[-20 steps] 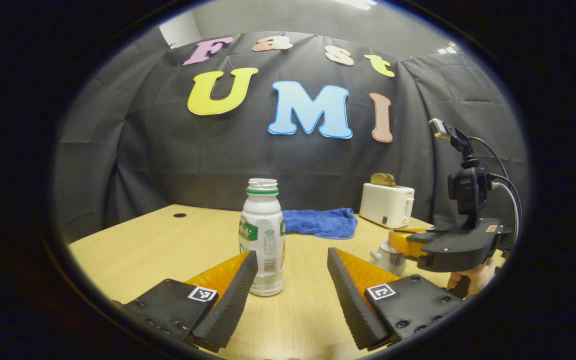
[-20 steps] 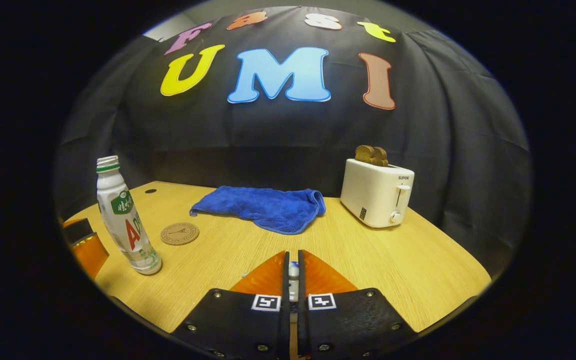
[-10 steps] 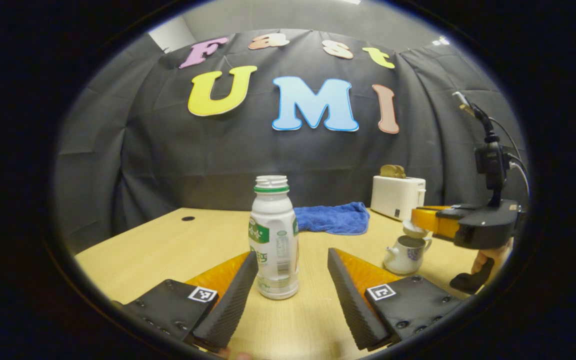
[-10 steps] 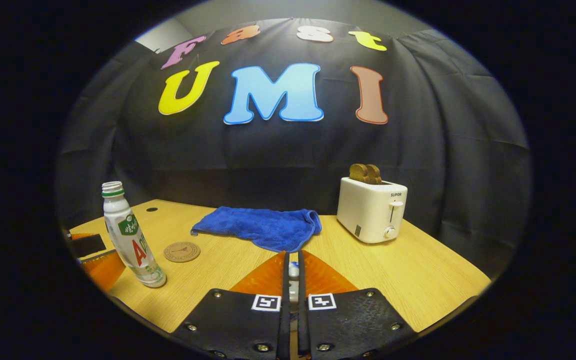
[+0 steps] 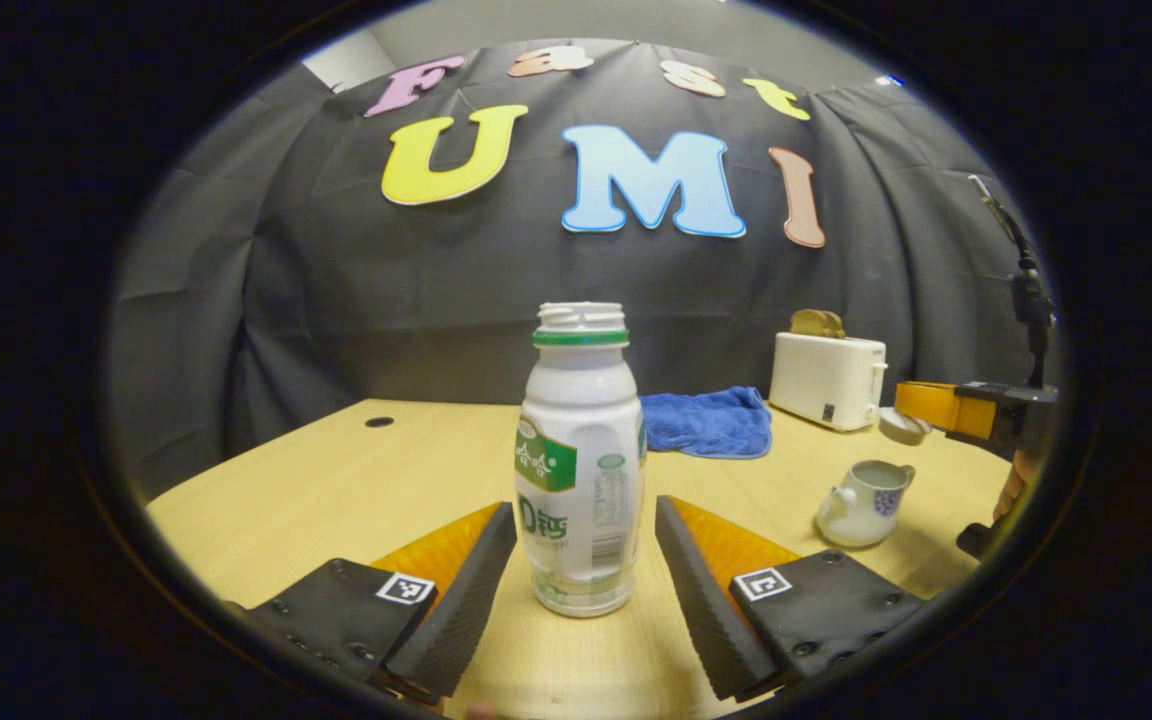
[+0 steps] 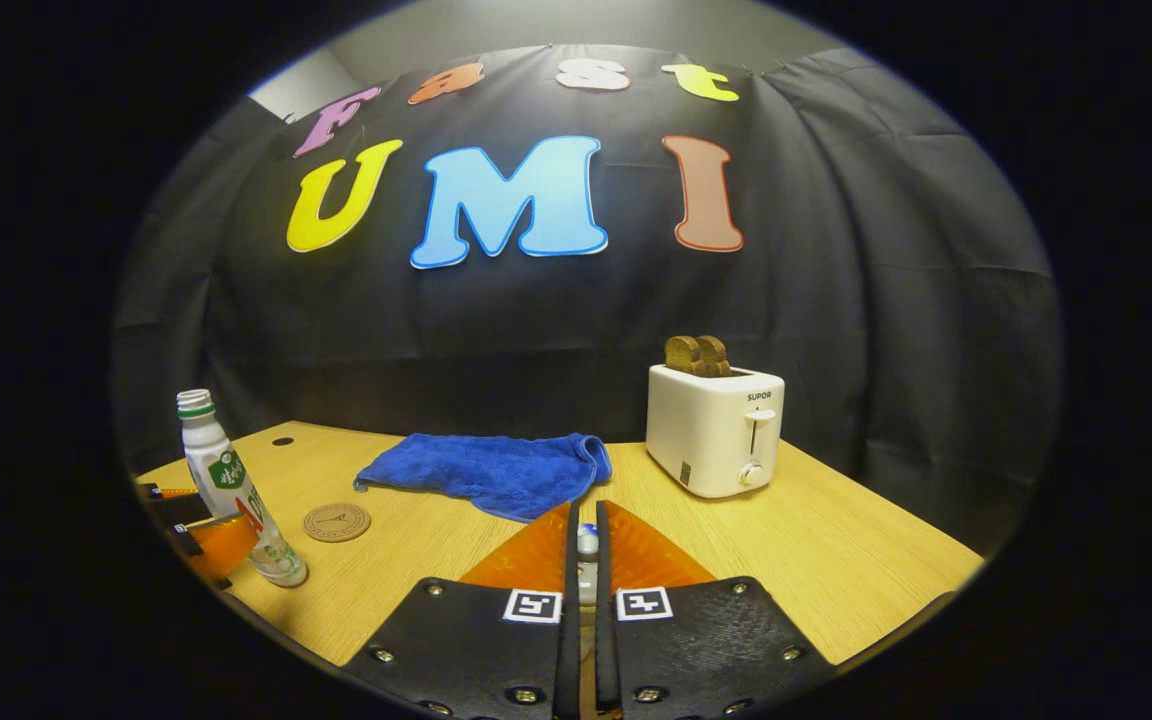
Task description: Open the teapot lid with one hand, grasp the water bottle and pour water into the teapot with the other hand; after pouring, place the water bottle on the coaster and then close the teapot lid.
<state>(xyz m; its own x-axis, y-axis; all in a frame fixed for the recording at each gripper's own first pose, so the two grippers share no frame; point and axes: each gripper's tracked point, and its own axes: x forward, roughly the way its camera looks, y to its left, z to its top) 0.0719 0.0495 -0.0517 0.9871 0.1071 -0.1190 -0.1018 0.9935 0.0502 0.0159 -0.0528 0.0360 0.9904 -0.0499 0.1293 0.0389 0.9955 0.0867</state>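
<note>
Left gripper view: left gripper [image 5: 584, 545] spreads its fingers wide around the upright water bottle [image 5: 581, 470] on the counter [image 5: 336, 480]; squeezing comes next. Right gripper [image 6: 586, 560] pinches the lid [image 6: 587, 541] off the open teapot [image 5: 861, 503].

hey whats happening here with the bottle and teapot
A person works two handheld grippers at a table. The right gripper is shut on the lid, held up off the open teapot. The left gripper is open, its fingers on either side of the uncapped bottle, which stands upright, not yet gripped. Nothing is poured yet. The coaster lies bare beside the bottle.
</note>
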